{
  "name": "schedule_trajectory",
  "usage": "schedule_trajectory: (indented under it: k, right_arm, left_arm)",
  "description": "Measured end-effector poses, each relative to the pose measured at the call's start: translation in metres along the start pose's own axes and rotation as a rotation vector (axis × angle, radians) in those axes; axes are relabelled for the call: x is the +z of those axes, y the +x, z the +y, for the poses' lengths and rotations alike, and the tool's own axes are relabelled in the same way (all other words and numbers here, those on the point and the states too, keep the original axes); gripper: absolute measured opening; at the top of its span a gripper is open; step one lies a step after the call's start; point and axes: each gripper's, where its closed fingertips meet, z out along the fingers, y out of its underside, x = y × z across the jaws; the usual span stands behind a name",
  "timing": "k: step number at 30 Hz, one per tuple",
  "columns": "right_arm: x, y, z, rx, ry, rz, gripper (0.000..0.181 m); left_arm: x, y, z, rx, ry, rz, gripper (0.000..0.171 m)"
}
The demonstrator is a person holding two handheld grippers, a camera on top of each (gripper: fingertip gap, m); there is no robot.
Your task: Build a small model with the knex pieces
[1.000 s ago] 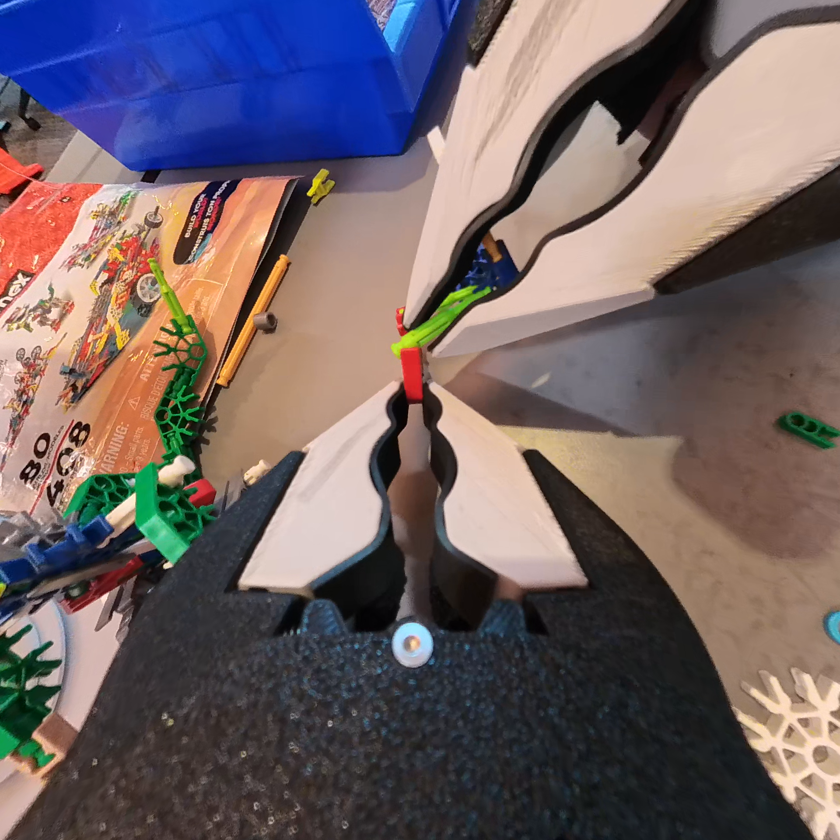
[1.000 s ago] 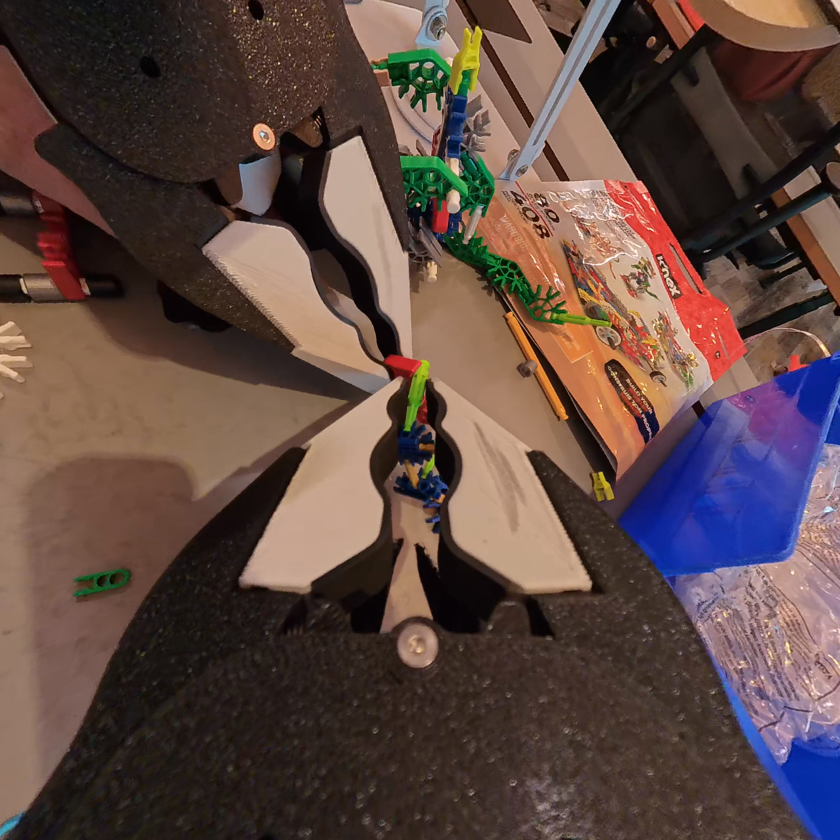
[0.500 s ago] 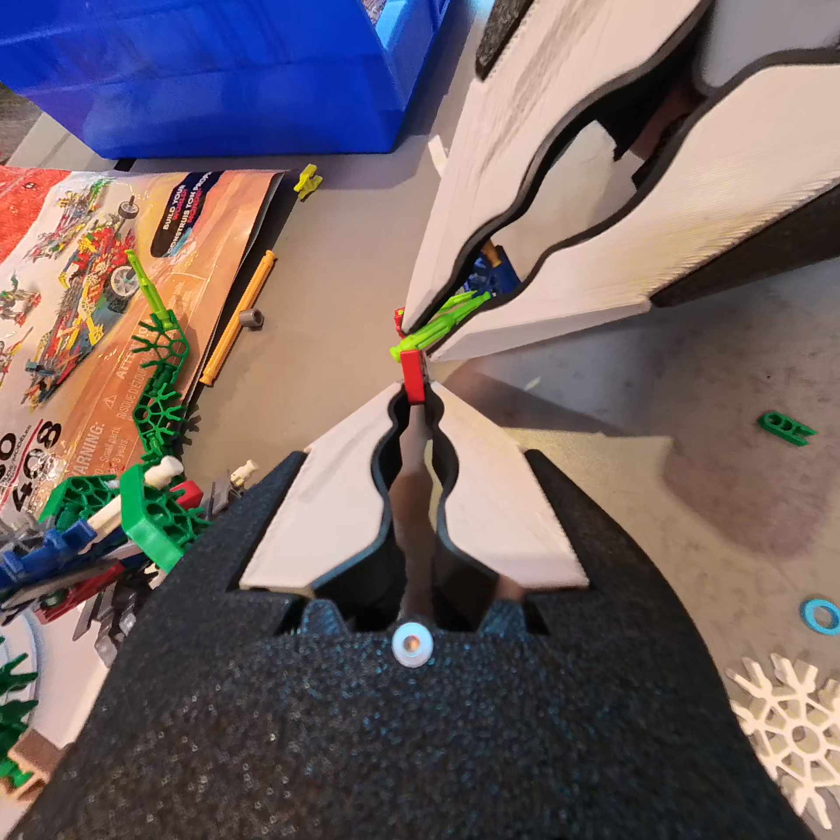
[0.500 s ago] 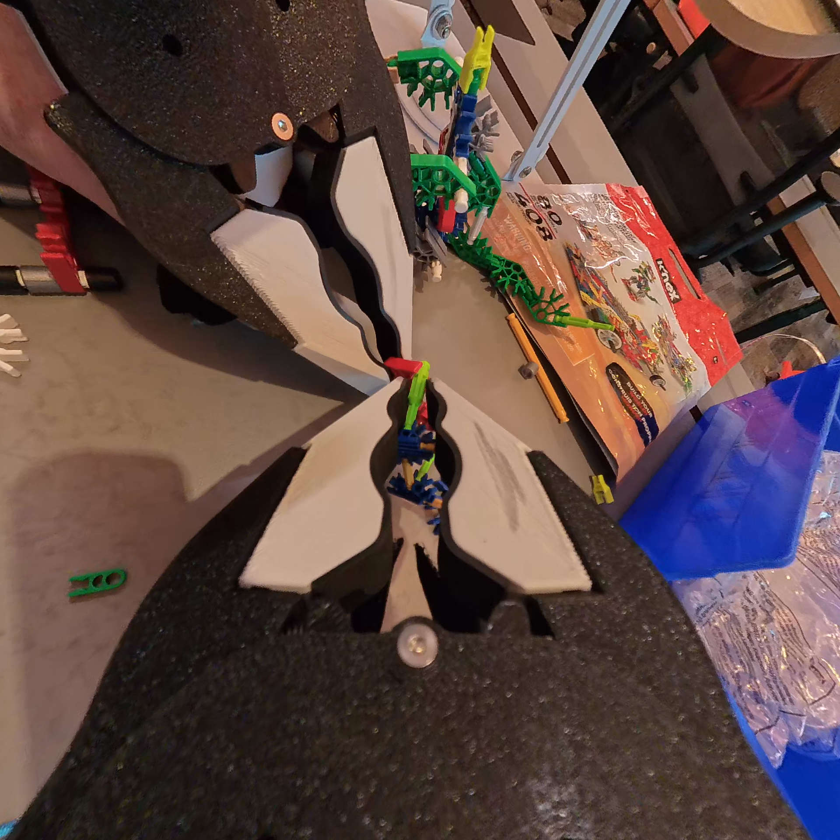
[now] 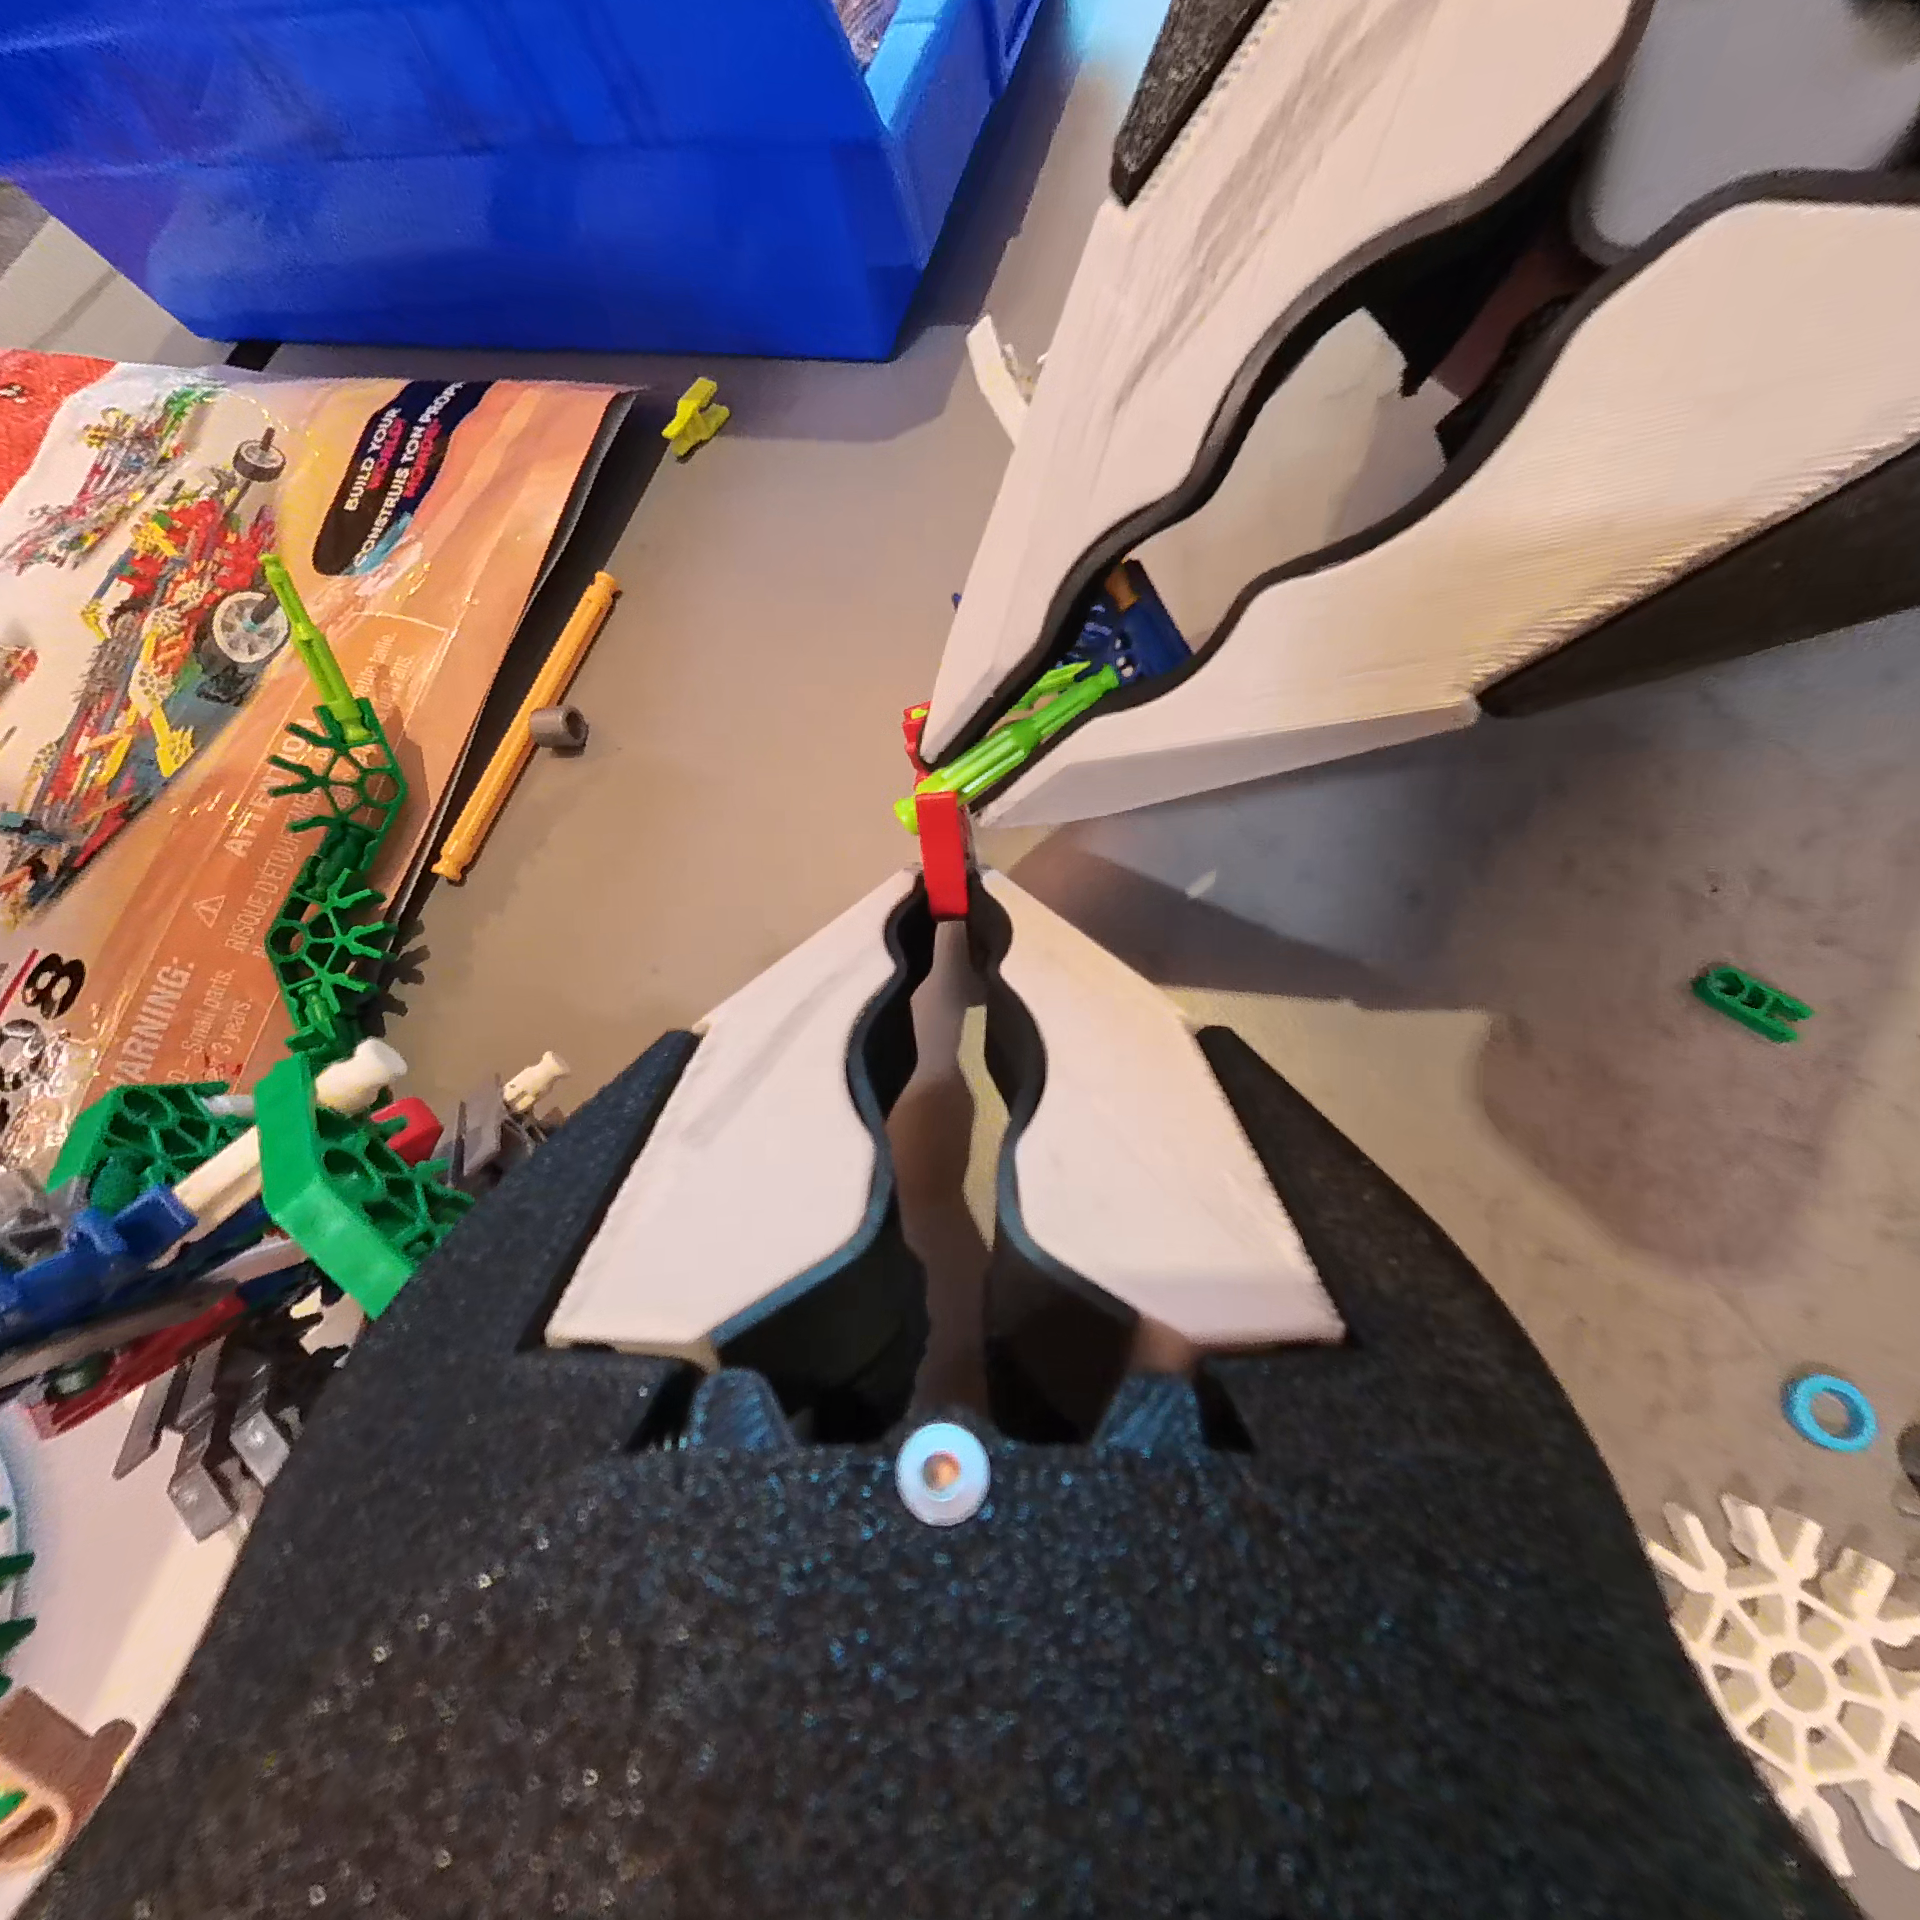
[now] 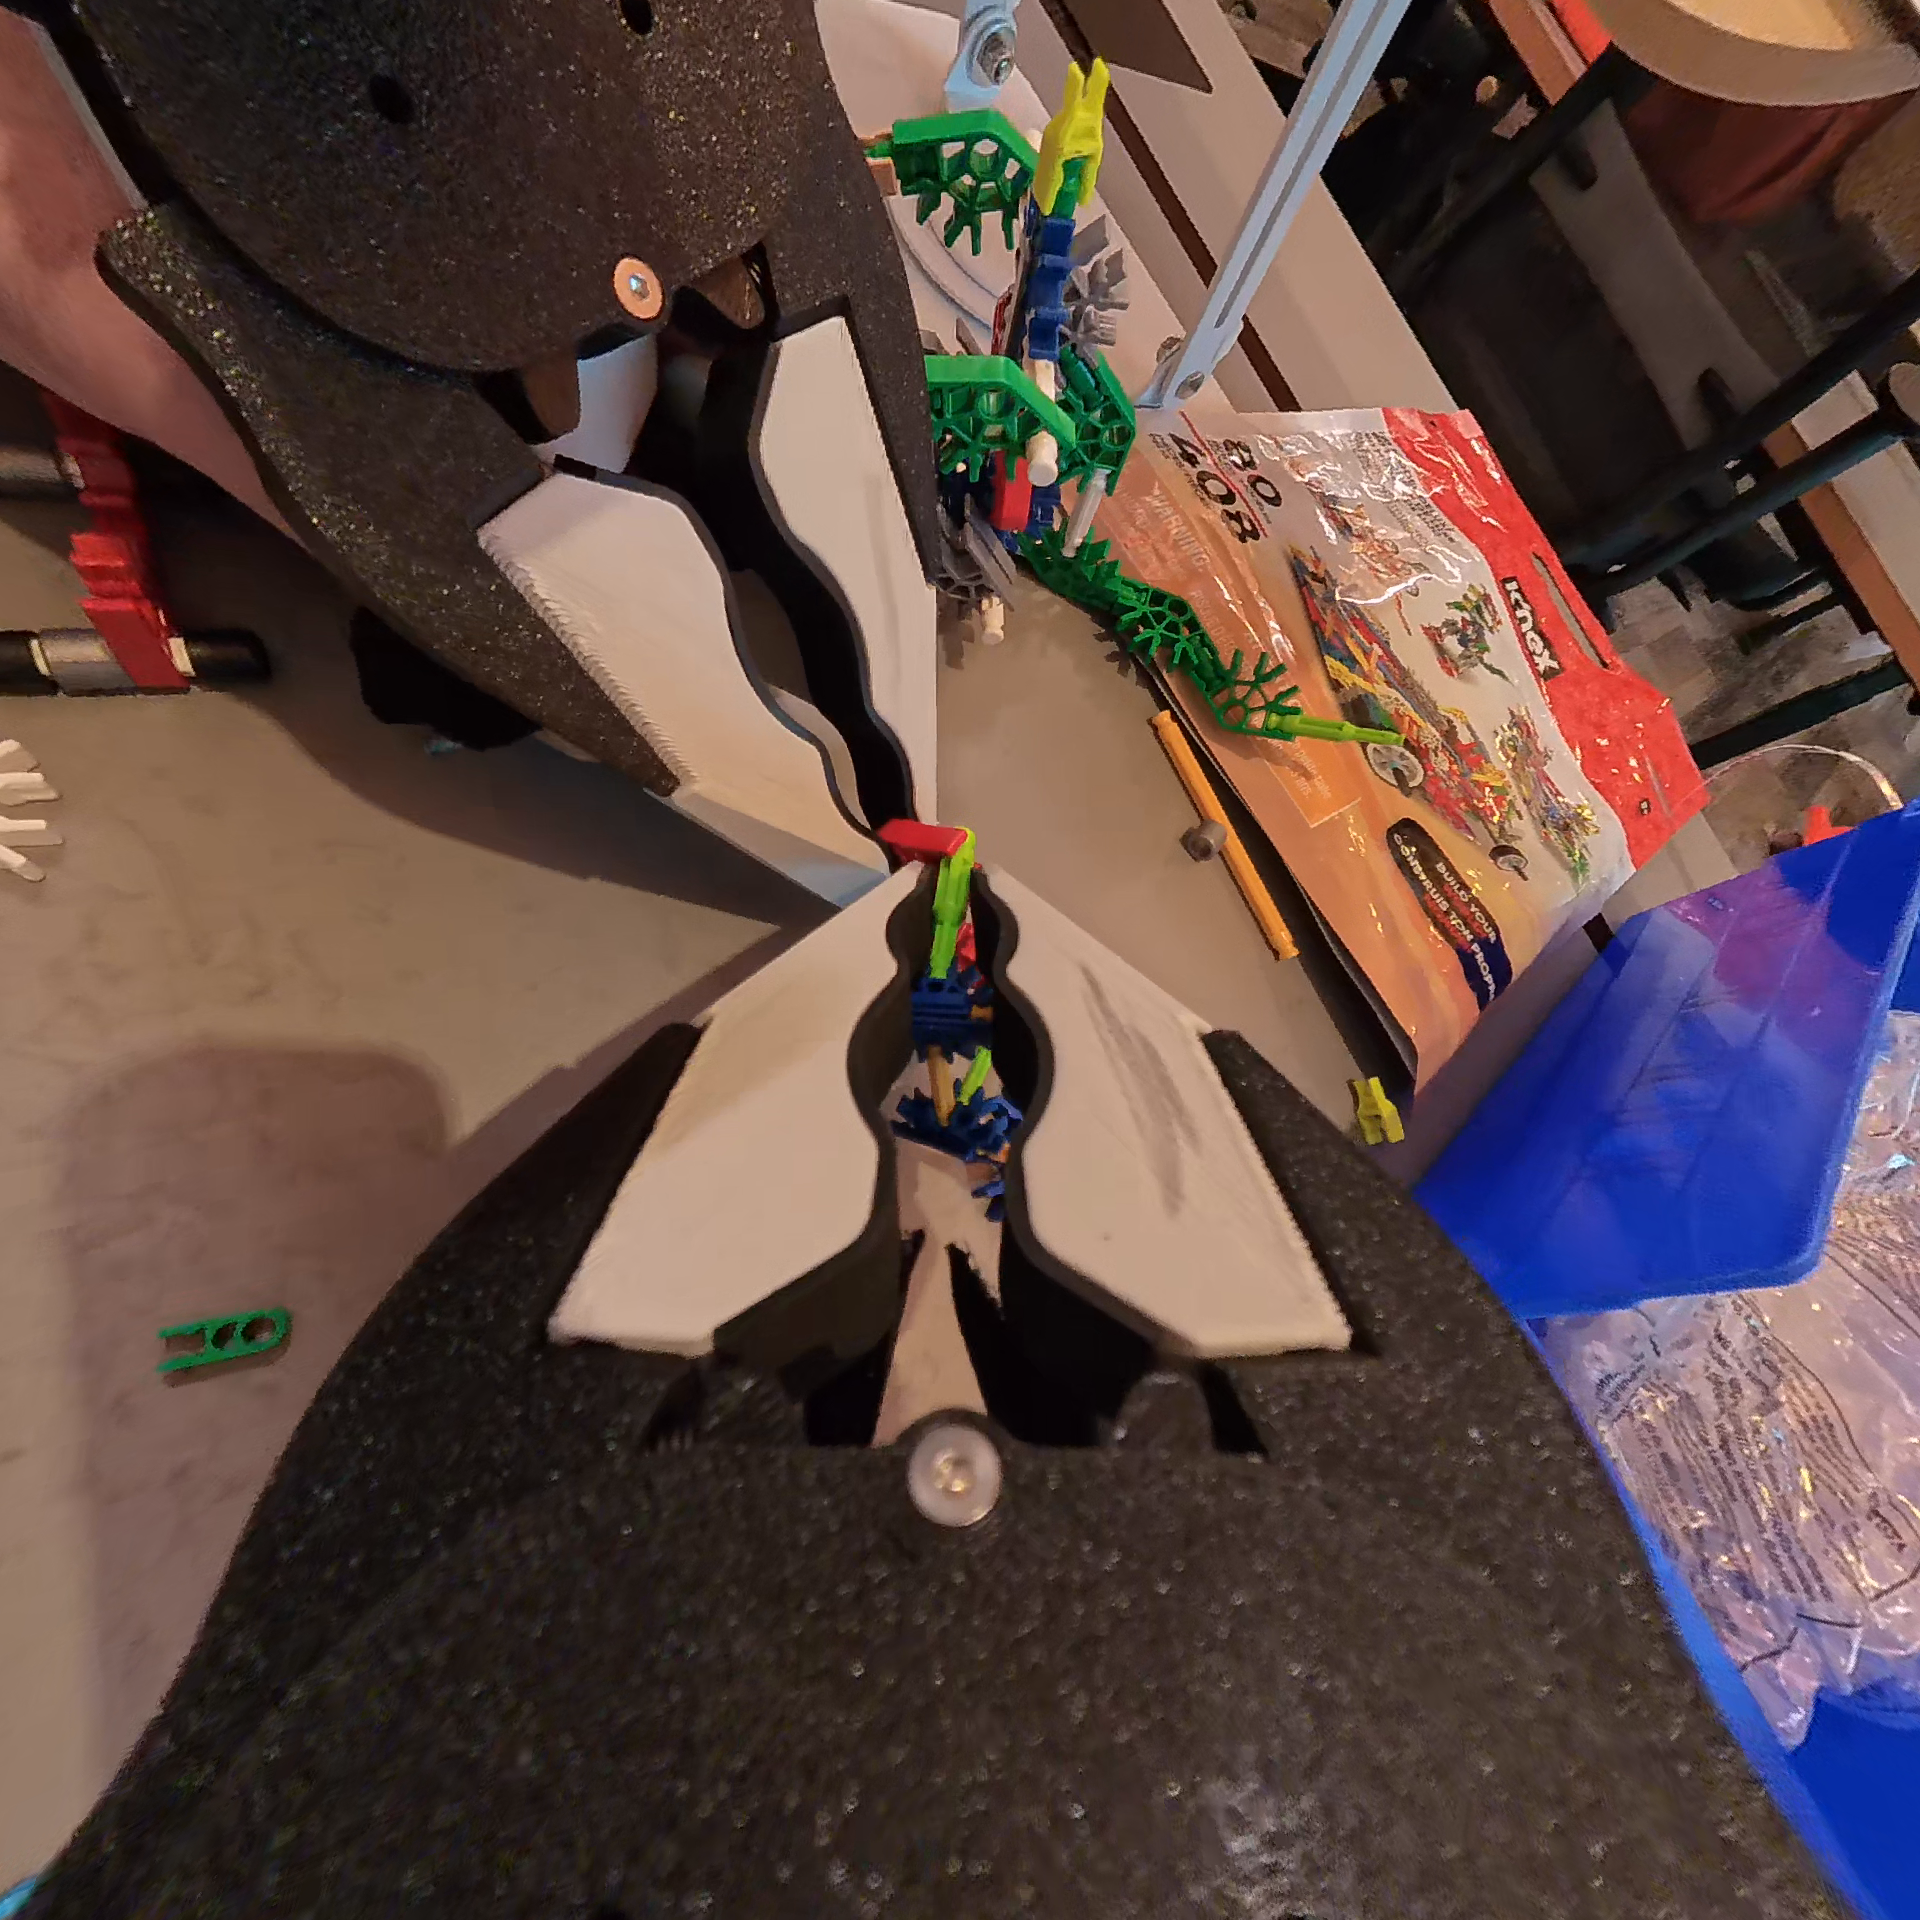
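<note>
My left gripper [image 5: 945, 883] is shut on a small red connector [image 5: 943, 852] that sticks out of its fingertips. My right gripper [image 6: 951, 883] is shut on a lime green rod [image 6: 951, 904] joined to blue connectors [image 6: 948, 1023] that sit between its fingers. The two grippers meet tip to tip above the grey table. The red connector [image 6: 920, 836] touches the end of the green rod [image 5: 1013, 732]. In the left wrist view the right gripper [image 5: 961, 769] comes in from the upper right. In the right wrist view the left gripper [image 6: 904, 831] comes in from the upper left.
A blue bin [image 5: 468, 156] stands at the back. A printed toy bag [image 5: 260, 623] lies to the left with a green connector chain [image 5: 332, 852] and an orange rod [image 5: 530, 727]. A pile of pieces [image 5: 208, 1195], a small green clip [image 5: 1751, 1003], a blue ring [image 5: 1829, 1411] and a white snowflake connector [image 5: 1797, 1662] lie about. Left tips and right tips are each some 12 cm from the small green clip [image 5: 1751, 1003]. The right camera catches it too, in the right wrist view [image 6: 209, 1336].
Both grippers stay shut and tip to tip. The pair has drifted slightly, so the table things shift a little to the left in the left wrist view.
</note>
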Motion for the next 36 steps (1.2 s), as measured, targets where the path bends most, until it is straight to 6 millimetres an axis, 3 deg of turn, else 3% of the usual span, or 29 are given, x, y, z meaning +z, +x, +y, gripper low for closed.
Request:
schedule_trajectory:
  k: [8, 17, 36]
  right_arm:
    - [0.001, 0.002, 0.0, 0.093, -0.005, -0.019, 0.005]
    - [0.005, 0.004, 0.002, 0.082, -0.025, 0.007, 0.004]
    - [-0.001, 0.004, -0.006, 0.117, 0.027, -0.022, 0.004]
  left_arm:
    - [0.001, -0.001, 0.0, 0.011, -0.003, -0.018, 0.002]
    - [0.003, -0.002, 0.003, -0.002, -0.027, -0.004, 0.004]
    - [-0.009, -0.003, -0.01, -0.057, 0.095, 0.01, 0.003]
